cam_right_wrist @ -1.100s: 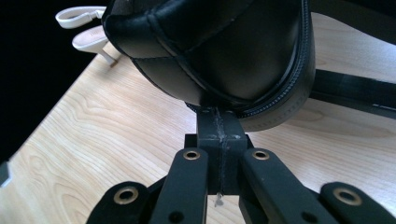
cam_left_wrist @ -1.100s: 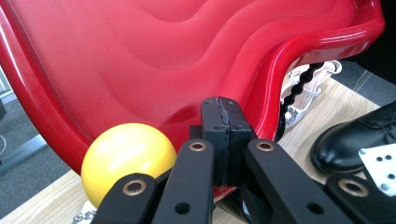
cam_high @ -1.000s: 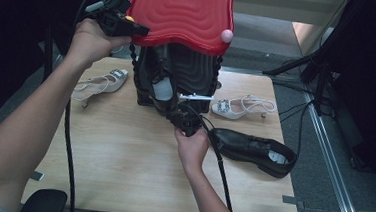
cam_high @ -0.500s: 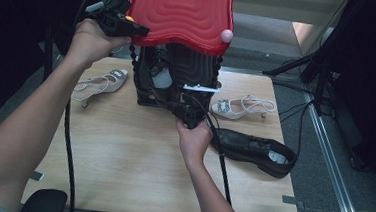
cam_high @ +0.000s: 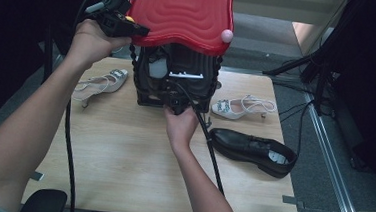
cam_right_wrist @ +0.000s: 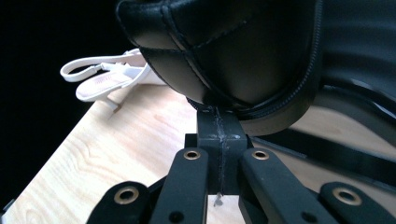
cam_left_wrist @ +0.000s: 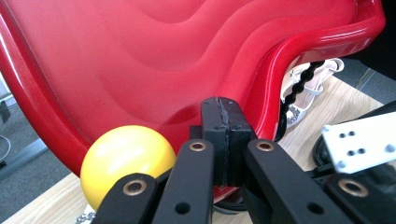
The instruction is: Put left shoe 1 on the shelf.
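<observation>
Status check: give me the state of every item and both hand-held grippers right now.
Red lid: raised, pinched at its edge by the left hand-held gripper.
Black box: open, a black shoe inside.
Right hand-held gripper: shut on that shoe's edge.
Second black shoe: lying on the table.
Two white sandals: flat on the table.

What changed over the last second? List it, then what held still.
The right hand-held gripper slid left along the black box's front, then partway back. The left hand-held gripper stayed clamped on the raised red lid; the shoes did not move.
</observation>
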{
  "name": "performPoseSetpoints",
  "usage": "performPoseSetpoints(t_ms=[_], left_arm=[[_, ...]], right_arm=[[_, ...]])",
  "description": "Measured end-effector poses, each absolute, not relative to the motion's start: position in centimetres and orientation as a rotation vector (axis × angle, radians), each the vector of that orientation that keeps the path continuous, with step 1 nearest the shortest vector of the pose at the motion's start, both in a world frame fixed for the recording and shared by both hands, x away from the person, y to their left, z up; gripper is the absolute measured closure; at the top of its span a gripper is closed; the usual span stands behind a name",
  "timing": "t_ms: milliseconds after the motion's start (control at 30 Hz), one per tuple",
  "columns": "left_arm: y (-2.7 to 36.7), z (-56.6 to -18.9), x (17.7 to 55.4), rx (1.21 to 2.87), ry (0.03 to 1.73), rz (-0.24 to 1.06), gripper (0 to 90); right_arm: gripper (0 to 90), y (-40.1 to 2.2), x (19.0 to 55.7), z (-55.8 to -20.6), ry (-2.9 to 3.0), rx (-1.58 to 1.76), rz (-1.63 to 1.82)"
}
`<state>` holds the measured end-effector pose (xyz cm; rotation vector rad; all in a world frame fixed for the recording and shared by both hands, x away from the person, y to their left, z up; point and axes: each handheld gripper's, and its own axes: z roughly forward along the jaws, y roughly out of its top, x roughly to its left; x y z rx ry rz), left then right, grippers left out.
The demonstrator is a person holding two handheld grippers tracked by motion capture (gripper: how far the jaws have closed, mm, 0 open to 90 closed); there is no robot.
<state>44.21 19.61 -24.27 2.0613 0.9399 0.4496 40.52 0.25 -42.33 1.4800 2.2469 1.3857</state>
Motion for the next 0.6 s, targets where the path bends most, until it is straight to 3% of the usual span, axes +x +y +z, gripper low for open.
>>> performPoseSetpoints(t_ms=[367,467,600], left_arm=[[19.6,-24.4,44.2,2.038,0.947,0.446,90.0],[19.7,-24.4,44.2,2.045,0.943,0.450,90.0],[19.8,-24.5,44.1,2.033,0.937,0.447,90.0]], right_arm=[[90.0,2.7,42.7,-42.7,2.214,1.459,1.411],[84.1,3.5,43.5,-43.0,2.249,1.498,1.328],[88.6,2.9,42.4,-43.0,2.230,1.462,1.421]])
